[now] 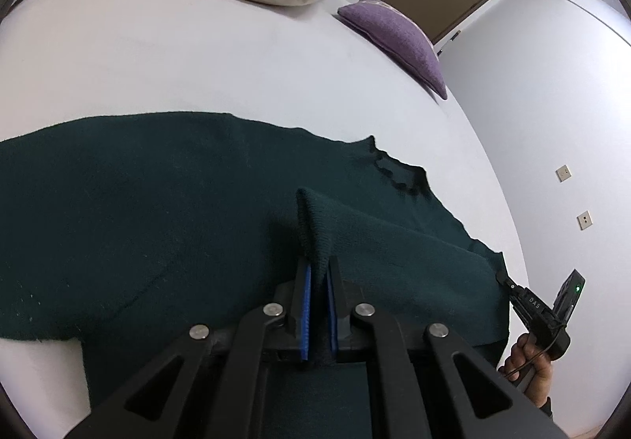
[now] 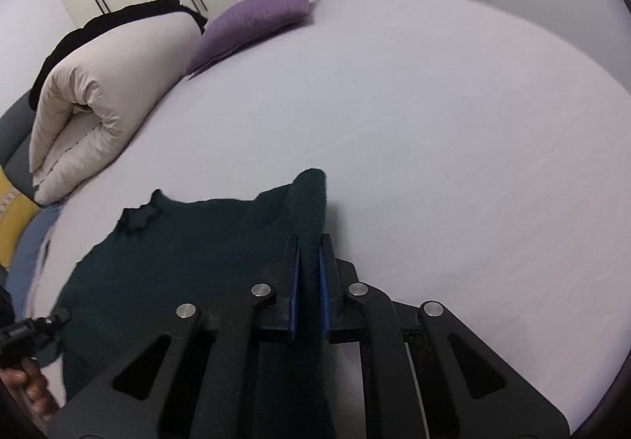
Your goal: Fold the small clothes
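Gripping dark green sweater [image 1: 165,202] with both: left gripper [image 1: 318,277] clamping raised fold mid-garment, right gripper [image 2: 308,261] pinching edge beside bare sheet. Lying spread on white bed [image 1: 197,64], neckline [image 1: 398,174] facing purple cushion [image 1: 398,40]. Likely starting fold, lifting near side. Next needing even carry across toward far edge. Having open sheet beyond; rolled duvet [image 2: 90,103] well apart.

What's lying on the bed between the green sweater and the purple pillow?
Nothing: only bare white sheet separates the green sweater from the purple pillow, clearest in the left wrist view.
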